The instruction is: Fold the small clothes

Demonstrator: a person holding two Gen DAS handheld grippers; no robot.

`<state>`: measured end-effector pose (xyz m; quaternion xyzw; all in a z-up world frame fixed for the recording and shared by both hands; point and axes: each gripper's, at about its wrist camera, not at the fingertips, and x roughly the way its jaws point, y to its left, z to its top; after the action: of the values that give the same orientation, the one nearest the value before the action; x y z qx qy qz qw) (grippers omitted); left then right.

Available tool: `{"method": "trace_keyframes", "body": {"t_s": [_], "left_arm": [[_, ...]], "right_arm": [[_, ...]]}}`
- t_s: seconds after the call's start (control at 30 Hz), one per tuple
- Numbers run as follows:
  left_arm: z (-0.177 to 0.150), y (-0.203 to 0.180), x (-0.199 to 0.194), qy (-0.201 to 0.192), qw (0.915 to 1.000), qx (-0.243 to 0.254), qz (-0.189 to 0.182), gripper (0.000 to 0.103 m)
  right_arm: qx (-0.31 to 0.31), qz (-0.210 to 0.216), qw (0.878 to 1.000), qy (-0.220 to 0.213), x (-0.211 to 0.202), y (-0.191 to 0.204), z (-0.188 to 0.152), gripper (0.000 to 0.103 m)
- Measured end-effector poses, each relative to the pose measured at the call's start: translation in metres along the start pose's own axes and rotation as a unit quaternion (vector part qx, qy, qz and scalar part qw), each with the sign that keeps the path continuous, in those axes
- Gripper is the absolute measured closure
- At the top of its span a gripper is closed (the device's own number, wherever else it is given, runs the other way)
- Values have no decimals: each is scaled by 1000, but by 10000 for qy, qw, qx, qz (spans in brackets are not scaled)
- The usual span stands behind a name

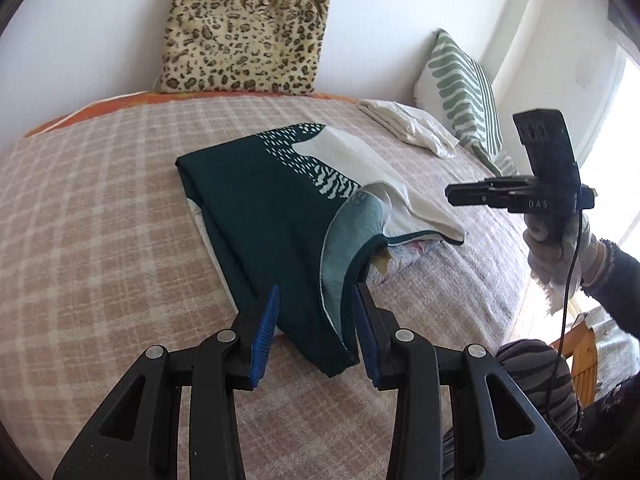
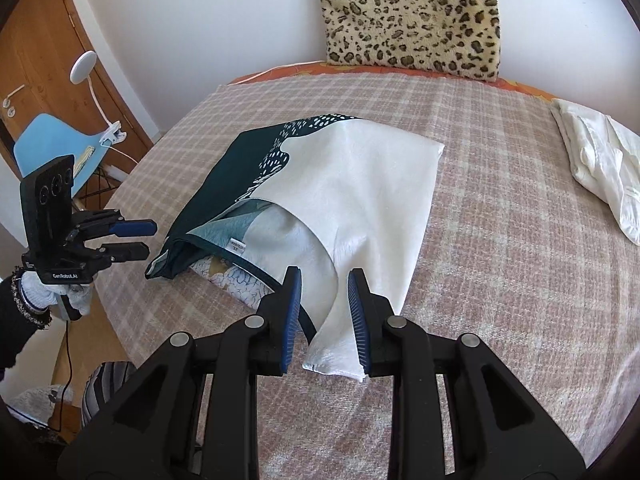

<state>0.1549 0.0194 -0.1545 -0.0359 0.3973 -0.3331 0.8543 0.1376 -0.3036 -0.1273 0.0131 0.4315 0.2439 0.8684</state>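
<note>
Jaws of both grippers, left (image 1: pixel 316 332) and right (image 2: pixel 325 320), gape released; folded garment (image 1: pixel 264 216) runs diagonally, near-right to far-left.

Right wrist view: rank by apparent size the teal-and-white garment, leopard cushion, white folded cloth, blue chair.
1. teal-and-white garment
2. leopard cushion, cropped at the top, farther away
3. white folded cloth, cut by the frame edge
4. blue chair, partly hidden

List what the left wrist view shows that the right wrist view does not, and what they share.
Only the left wrist view shows the green striped pillow and the right gripper. Only the right wrist view shows the blue chair, the wooden door and the left gripper. Both show the green and white garment on the plaid blanket, the leopard cushion and folded white cloth.
</note>
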Motion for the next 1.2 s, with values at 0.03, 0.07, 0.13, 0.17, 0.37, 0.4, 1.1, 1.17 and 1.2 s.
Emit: {"method": "trace_keyframes", "body": {"t_s": [0.03,0.07,0.13,0.17,0.37,0.4,1.1,1.17,1.2], "left_arm": [[7,9,-1,-87,9998,-204,7,67],[13,17,0,-138,9992,-373,27,67],[23,29,9,-104,9980,-629,10,67],[26,33,16,-29,9973,-737,-21,68],[35,52,49,267,9923,-1206,77,70],[36,52,52,283,9921,-1223,45,70],[61,64,82,378,9920,-1197,127,103],[66,60,76,270,9939,-1039,253,103],[69,60,73,203,9939,-1028,338,103]], "right_arm": [[136,-21,9999,21,0,-7,-2,72],[266,-93,9996,5,-2,-13,-5,68],[474,-172,9987,-16,-4,-24,-9,58],[570,-164,9982,1,-4,-28,-12,57],[856,30,9962,137,-1,-44,-24,57],[860,79,9961,154,-1,-44,-25,57],[765,274,9962,306,16,-38,-23,57],[653,254,9969,362,17,-37,-25,57],[601,236,9971,398,18,-36,-26,57]]}}
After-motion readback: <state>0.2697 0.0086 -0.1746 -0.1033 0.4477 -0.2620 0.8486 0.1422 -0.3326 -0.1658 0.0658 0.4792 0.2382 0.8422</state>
